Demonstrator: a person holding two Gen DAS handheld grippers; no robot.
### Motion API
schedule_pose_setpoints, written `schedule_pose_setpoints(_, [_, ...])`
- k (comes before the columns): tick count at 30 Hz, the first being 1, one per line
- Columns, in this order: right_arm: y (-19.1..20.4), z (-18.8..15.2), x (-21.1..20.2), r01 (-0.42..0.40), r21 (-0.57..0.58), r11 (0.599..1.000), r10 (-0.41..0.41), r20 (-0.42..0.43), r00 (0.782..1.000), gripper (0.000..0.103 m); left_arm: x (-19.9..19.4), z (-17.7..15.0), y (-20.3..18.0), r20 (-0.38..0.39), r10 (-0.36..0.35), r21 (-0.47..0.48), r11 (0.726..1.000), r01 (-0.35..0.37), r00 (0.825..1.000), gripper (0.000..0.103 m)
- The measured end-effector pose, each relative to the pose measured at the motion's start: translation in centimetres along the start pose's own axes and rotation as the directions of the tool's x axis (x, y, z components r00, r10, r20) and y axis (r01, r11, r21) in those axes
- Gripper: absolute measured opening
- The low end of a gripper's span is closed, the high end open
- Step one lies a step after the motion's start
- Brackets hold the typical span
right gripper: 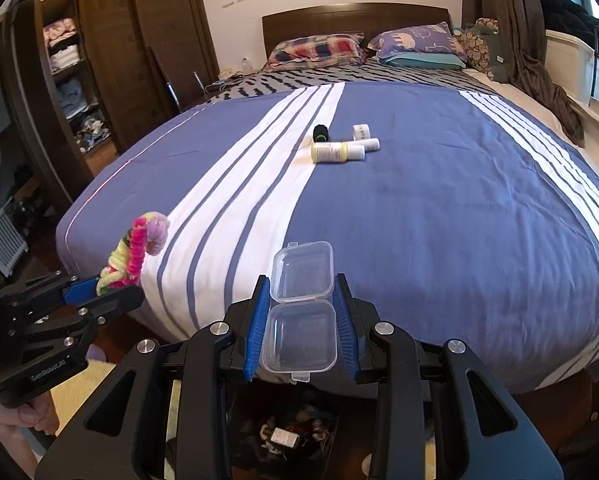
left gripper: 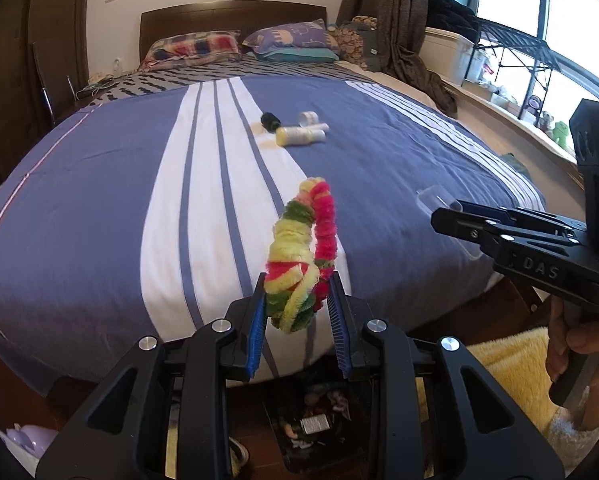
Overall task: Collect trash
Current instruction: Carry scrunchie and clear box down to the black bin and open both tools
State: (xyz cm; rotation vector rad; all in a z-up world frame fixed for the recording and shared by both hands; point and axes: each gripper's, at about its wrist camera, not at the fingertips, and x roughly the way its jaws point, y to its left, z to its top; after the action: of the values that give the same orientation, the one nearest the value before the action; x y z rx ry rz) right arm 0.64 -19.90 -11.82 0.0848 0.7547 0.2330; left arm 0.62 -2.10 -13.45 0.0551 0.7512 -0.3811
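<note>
My left gripper (left gripper: 297, 300) is shut on a twisted bundle of pink, yellow and green pipe cleaners (left gripper: 303, 248), held above the bed's foot edge; it also shows in the right wrist view (right gripper: 137, 254). My right gripper (right gripper: 301, 316) is shut on a clear open plastic hinged box (right gripper: 301, 308); that box shows faintly in the left wrist view (left gripper: 439, 200). On the bed's middle lie a yellow bottle (right gripper: 333, 153), a small white bottle (right gripper: 369, 144), a tape roll (right gripper: 361, 131) and a black spool (right gripper: 320, 133). Below the grippers is a dark bin holding trash (left gripper: 311, 424).
The blue and white striped bedcover (left gripper: 99, 208) fills both views. Pillows (left gripper: 195, 46) lie at the headboard. A wardrobe with clothes (right gripper: 71, 64) stands left. A window shelf with a dark rack (left gripper: 515, 52) is right. A yellow rug (left gripper: 511, 364) lies on the floor.
</note>
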Motion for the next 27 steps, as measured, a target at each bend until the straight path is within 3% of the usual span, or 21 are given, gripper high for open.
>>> schedule_pose_setpoints(7, [-0.6, -4.7, 0.1, -0.013, 0.024, 1.000, 0.014, -0.040, 0.999, 0.033, 0.0, -5.1, -0.9, -0.055, -0.024, 0.004, 1.000, 0.024, 0.998, 0.027])
schedule_pose_setpoints(13, [-1.0, -8.7, 1.7, -0.009, 0.051, 0.999, 0.015, -0.124, 0.992, 0.033, 2.1, -9.2, -1.2, -0.159, -0.047, 0.014, 0.999, 0.050, 0.986, 0.027])
schedule_pose_setpoints(22, [-1.3, -13.8, 6.2, 0.011, 0.075, 0.997, 0.008, -0.258, 0.966, 0.033, 7.2, -14.2, -0.7, -0.313, -0.059, -0.017, 0.998, 0.056, 0.948, 0.027])
schedule_pose_setpoints(27, [-1.5, -15.7, 9.1, 0.029, 0.090, 0.995, 0.003, -0.332, 0.943, 0.033, 10.5, -16.3, 0.0, -0.390, -0.101, -0.069, 0.994, 0.080, 0.915, 0.027])
